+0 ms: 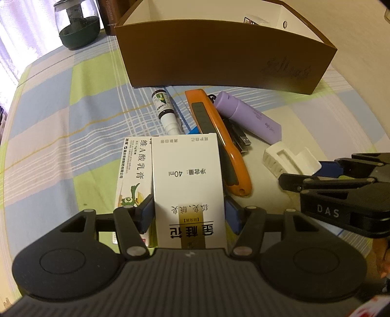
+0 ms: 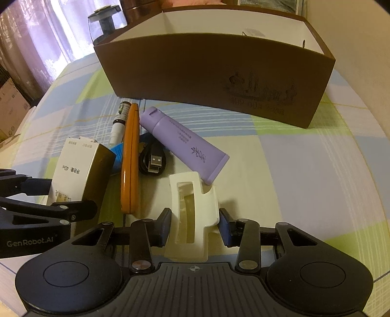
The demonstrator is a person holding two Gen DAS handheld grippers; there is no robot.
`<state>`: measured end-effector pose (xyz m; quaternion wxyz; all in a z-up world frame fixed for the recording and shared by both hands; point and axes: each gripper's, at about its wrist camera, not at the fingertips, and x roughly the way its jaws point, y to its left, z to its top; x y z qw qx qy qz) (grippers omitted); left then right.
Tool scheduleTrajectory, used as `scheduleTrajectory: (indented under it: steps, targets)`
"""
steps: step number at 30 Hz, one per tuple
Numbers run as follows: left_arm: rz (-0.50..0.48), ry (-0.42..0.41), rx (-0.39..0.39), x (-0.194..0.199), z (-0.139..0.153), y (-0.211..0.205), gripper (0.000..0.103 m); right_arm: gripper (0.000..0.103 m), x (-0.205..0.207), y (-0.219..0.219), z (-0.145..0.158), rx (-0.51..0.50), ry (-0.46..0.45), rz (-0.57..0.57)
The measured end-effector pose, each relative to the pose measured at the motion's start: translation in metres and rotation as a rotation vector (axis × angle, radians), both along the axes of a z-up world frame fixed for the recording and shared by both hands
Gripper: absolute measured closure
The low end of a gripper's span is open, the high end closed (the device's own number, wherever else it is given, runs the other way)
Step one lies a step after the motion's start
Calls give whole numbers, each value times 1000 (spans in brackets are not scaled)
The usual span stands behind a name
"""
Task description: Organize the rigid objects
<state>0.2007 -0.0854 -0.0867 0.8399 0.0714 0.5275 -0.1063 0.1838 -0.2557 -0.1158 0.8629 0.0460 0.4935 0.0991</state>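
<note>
My left gripper (image 1: 189,214) is shut on a white medicine box (image 1: 189,185) marked 40ml; the box also shows in the right wrist view (image 2: 78,175). My right gripper (image 2: 195,224) is shut on a white plastic clip (image 2: 192,214), which the left wrist view (image 1: 290,159) also shows. On the checked cloth lie an orange utility knife (image 1: 219,143), a purple tube (image 2: 185,143), a black USB cable (image 2: 153,162), a small spray bottle (image 1: 164,109) and a second white box (image 1: 132,175). A brown open box (image 2: 214,75) stands behind them.
A glass jar (image 1: 76,22) with a dark base stands at the back left, beside a dark bottle (image 1: 107,17). The brown box holds a small item (image 1: 253,19) at its far right. The table edge and curtains are to the left.
</note>
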Motion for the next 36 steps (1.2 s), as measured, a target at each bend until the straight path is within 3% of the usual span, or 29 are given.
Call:
scheduleTrajectory:
  steps: [18, 36]
  targets:
    - [4, -69, -34, 0, 27, 4, 47, 66, -2, -8, 36, 69, -81, 9]
    - [-21, -186, -82, 42, 77, -2, 47, 66, 29, -19, 85, 132, -192, -24]
